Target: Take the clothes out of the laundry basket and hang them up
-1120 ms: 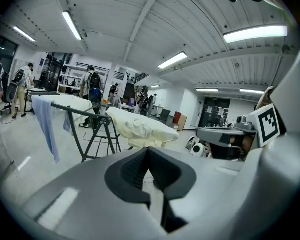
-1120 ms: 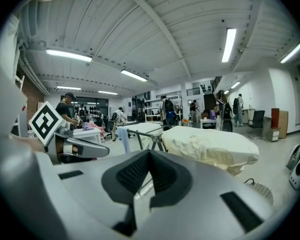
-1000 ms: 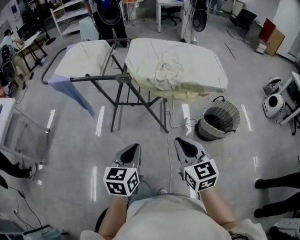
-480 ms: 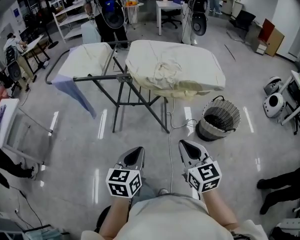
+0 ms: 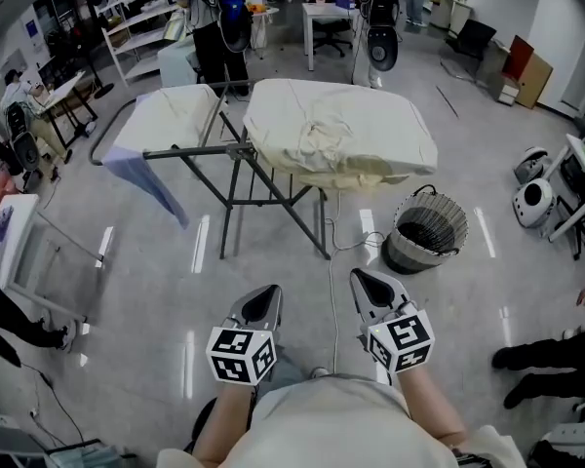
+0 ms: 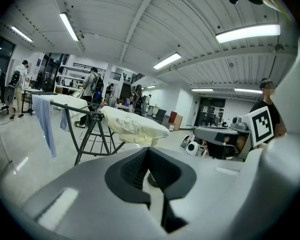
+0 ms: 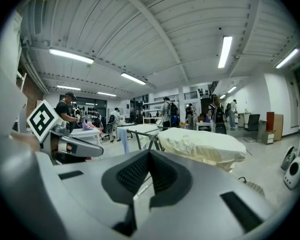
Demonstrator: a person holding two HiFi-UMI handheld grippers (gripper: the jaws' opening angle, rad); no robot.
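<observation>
A cream sheet (image 5: 341, 135) lies spread over the right half of the folding drying rack (image 5: 236, 154). A white cloth (image 5: 168, 113) covers the rack's left half, and a pale blue garment (image 5: 144, 183) hangs off its left edge. The wire laundry basket (image 5: 426, 232) stands on the floor to the right of the rack, and I see no clothes in it. My left gripper (image 5: 264, 292) and right gripper (image 5: 363, 281) are side by side near my body, well short of the rack, both shut and empty. The sheet (image 6: 132, 125) (image 7: 202, 144) shows ahead in both gripper views.
A cable (image 5: 331, 271) runs across the grey floor from the rack toward me. White robot-like devices (image 5: 533, 203) stand at the right. People and desks fill the back of the room; a person's feet (image 5: 526, 359) are at the right edge. A white frame (image 5: 19, 252) stands at left.
Both grippers have drawn back a little toward my body. People in the background and at the right edge have shifted. The rack and cloths are unchanged.
</observation>
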